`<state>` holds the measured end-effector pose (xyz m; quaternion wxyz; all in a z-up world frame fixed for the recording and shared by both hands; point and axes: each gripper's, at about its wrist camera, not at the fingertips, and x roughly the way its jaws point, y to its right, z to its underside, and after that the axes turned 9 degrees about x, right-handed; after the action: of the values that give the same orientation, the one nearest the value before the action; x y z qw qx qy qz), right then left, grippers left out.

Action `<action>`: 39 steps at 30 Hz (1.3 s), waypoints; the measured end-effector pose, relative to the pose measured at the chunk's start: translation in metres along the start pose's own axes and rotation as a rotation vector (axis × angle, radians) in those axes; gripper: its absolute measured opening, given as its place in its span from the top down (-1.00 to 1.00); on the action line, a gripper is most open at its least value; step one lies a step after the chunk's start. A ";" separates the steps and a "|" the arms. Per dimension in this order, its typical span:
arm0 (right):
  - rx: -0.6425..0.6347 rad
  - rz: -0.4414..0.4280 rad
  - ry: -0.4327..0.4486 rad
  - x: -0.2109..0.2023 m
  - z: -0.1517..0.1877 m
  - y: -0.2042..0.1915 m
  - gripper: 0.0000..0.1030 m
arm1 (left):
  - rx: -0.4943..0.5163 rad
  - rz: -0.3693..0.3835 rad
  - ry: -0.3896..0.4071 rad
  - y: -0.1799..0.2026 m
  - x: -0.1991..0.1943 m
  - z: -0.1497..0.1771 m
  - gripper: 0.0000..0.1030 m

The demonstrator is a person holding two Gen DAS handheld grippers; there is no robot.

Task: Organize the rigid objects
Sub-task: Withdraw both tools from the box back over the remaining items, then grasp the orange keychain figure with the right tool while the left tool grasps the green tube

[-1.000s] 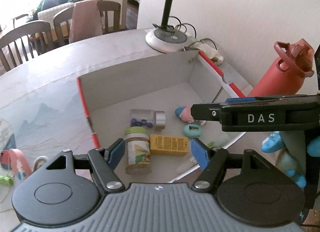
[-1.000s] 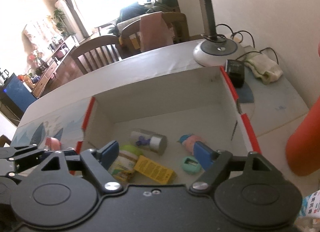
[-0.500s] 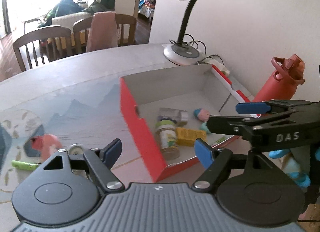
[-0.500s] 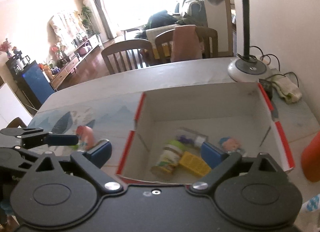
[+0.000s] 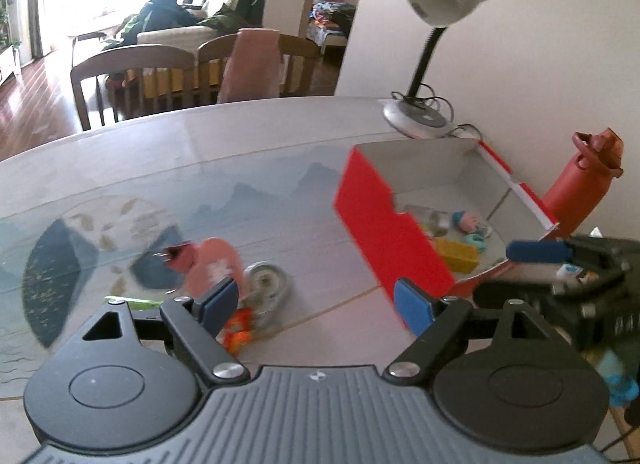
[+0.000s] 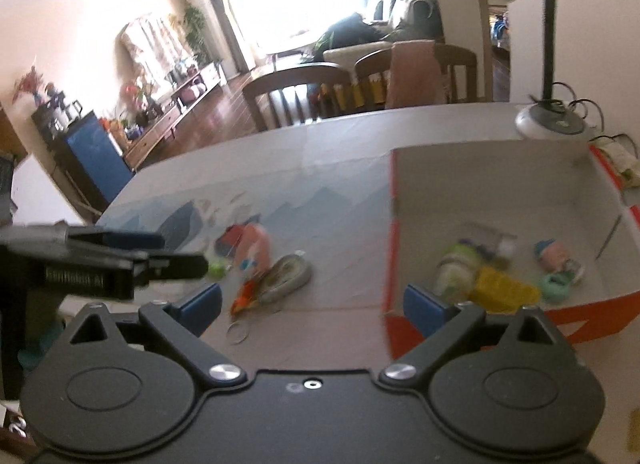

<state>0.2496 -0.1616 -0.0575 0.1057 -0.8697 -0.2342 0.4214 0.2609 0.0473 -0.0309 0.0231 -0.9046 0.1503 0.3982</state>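
table [image 5: 248,152] fills both views, pale top with a blue mountain print; chairs [image 5: 132,76] behind its far edge, pink cloth [image 5: 250,64] draped over one; lamp [image 5: 436,16] at the far right corner by the wall, base beside the box's back wall.

box [image 5: 376,216]: red outside, white inside, open top, sits on the right part of the table; red bottle [image 5: 580,188] upright just past its right wall.

in the box, on the floor near the front: jar [image 6: 456,268] lying down, yellow block [image 6: 504,292] touching it on the right, clear tube [image 6: 492,240] behind them, pink figure [image 6: 552,256] and teal piece [image 6: 554,288] further right; all blurred, details unclear.

loose pile on the table left of the box, well apart from it: pink item [image 5: 212,264], round metal tin [image 5: 266,284] just beside it, small orange thing [image 5: 238,330] in front, green stick [image 5: 132,302] to the left, wire ring [image 6: 238,332] nearest in the right view.

left gripper [image 5: 316,302]: jaws have just been opening, now spread wide, nothing between the pads; hangs over bare table between pile and box.

right gripper [image 6: 312,302]: jaws have just been opening, fully spread, nothing between them; over the table at the box's front left corner.
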 end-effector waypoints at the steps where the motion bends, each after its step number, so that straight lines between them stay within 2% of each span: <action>1: 0.000 0.001 -0.008 0.004 0.004 -0.006 -0.89 | -0.008 0.002 -0.001 -0.008 -0.001 0.003 -0.77; 5: 0.003 0.008 -0.033 0.017 0.013 -0.026 -0.89 | -0.025 -0.002 0.005 -0.040 -0.006 0.014 -0.95; 11: -0.005 0.019 -0.063 0.039 0.021 -0.052 -0.89 | -0.039 -0.049 0.021 -0.079 0.000 0.032 -0.98; 15: -0.112 0.021 -0.082 0.053 0.026 -0.075 -0.89 | -0.070 -0.068 -0.008 -0.105 0.015 0.045 -0.98; 20: -0.117 0.048 -0.116 0.081 0.025 -0.090 -0.85 | -0.146 -0.071 -0.053 -0.136 0.040 0.061 -0.98; 25: -0.178 0.092 -0.139 0.110 0.030 -0.102 -0.77 | -0.144 -0.090 -0.066 -0.148 0.060 0.070 -0.98; 27: -0.201 0.103 -0.154 0.121 0.033 -0.106 -0.65 | -0.142 -0.095 -0.071 -0.152 0.068 0.073 -0.98; 31: -0.244 0.137 -0.165 0.138 0.037 -0.110 -0.58 | -0.140 -0.098 -0.083 -0.158 0.081 0.075 -0.98; 39: -0.273 0.165 -0.190 0.163 0.035 -0.112 -0.42 | -0.129 -0.111 -0.089 -0.161 0.099 0.075 -0.98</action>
<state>0.2739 0.0163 -0.1483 -0.0709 -0.8485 -0.2258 0.4733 0.3171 0.1875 -0.1668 -0.0065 -0.8925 0.0729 0.4451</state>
